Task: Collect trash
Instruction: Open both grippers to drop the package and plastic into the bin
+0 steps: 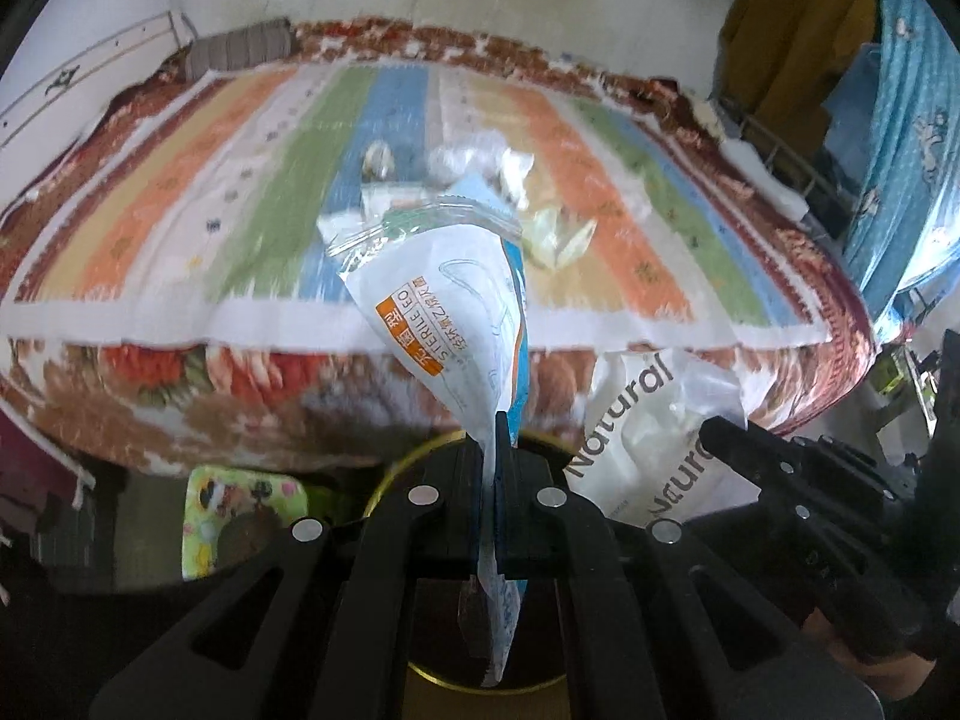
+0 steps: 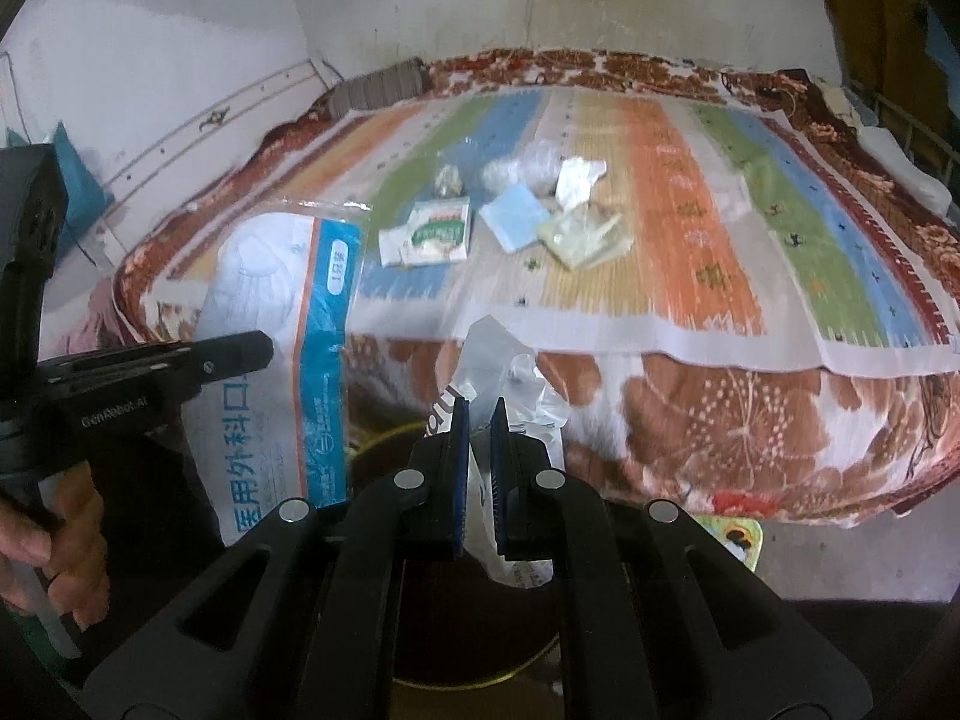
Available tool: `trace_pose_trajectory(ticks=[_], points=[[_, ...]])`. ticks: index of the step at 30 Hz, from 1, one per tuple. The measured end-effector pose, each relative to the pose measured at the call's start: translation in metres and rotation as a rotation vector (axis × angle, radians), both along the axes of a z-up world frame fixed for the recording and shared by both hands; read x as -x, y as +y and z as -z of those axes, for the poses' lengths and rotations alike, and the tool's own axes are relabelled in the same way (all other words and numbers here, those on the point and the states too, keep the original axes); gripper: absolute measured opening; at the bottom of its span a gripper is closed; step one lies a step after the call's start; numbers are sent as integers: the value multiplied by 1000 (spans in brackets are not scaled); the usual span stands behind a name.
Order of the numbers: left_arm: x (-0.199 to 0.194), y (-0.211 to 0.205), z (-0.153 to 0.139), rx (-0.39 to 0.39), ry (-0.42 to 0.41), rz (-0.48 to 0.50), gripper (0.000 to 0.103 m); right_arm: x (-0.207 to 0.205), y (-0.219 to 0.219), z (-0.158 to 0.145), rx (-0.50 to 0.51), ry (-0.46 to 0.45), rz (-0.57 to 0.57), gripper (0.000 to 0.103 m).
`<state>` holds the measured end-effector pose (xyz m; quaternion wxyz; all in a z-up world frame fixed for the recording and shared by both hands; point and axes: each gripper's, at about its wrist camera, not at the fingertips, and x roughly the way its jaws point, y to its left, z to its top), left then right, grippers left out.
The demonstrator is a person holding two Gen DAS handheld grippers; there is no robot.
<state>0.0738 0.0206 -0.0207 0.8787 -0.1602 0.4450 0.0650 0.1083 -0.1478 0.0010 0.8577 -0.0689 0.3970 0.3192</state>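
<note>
A white and blue mask packet [image 1: 456,312] is pinched between the closed jaws of the left gripper [image 1: 495,468], its lower end hanging down behind the fingers and its printed face standing up toward the bed [image 1: 180,228]. In the right wrist view the same packet [image 2: 282,360] is seen at the left, held above the floor just in front of the bed's edge, with the left gripper [image 2: 240,354] and the hand [image 2: 66,546] that carries it.

A crumpled white bag [image 2: 504,384] printed with dark letters is clamped in the right gripper [image 2: 479,444], whose jaws are nearly closed on it. In the left wrist view that bag [image 1: 648,438] is seen at the right, beside the packet.

A round bin [image 2: 468,648] with a yellowish rim is seen below both grippers, on the floor at the foot of the bed.

More trash is spread on the striped cover [image 2: 690,240]: a green and white wrapper [image 2: 438,231], a blue mask [image 2: 516,216], a clear bag [image 2: 585,237], white paper [image 2: 576,177] and crumpled plastic [image 2: 516,171], all near one another and well apart from the grippers.
</note>
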Motion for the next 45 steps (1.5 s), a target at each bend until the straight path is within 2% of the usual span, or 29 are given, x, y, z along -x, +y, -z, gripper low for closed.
trace_pose_trajectory(ticks=[5, 12, 16, 26, 27, 28, 29, 30, 31, 36, 43, 45], points=[[1, -3, 18, 15, 75, -11, 2, 3, 4, 15, 27, 60, -4, 6], [-4, 3, 43, 89, 188, -36, 2, -4, 9, 35, 73, 146, 15, 6], [-7, 0, 55, 85, 249, -43, 3, -5, 14, 46, 103, 184, 8, 6], [-12, 5, 94, 216, 386, -76, 3, -21, 16, 72, 121, 321, 51, 6], [-12, 6, 96, 223, 394, -82, 9, -22, 16, 75, 125, 334, 57, 7], [-13, 7, 99, 227, 402, -88, 15, -23, 16, 78, 125, 343, 63, 14], [-13, 8, 99, 229, 402, -95, 35, -24, 17, 80, 123, 356, 67, 21], [-12, 11, 98, 230, 385, -112, 51, -25, 16, 81, 115, 364, 70, 34], [-12, 12, 97, 227, 377, -120, 53, -25, 16, 81, 109, 362, 73, 37], [-11, 21, 91, 237, 352, -159, 57, -26, 16, 79, 104, 356, 74, 38], [-12, 27, 79, 232, 303, -180, 62, -27, 15, 74, 101, 338, 77, 45], [-12, 28, 73, 214, 282, -178, 68, -26, 15, 73, 100, 333, 74, 47]])
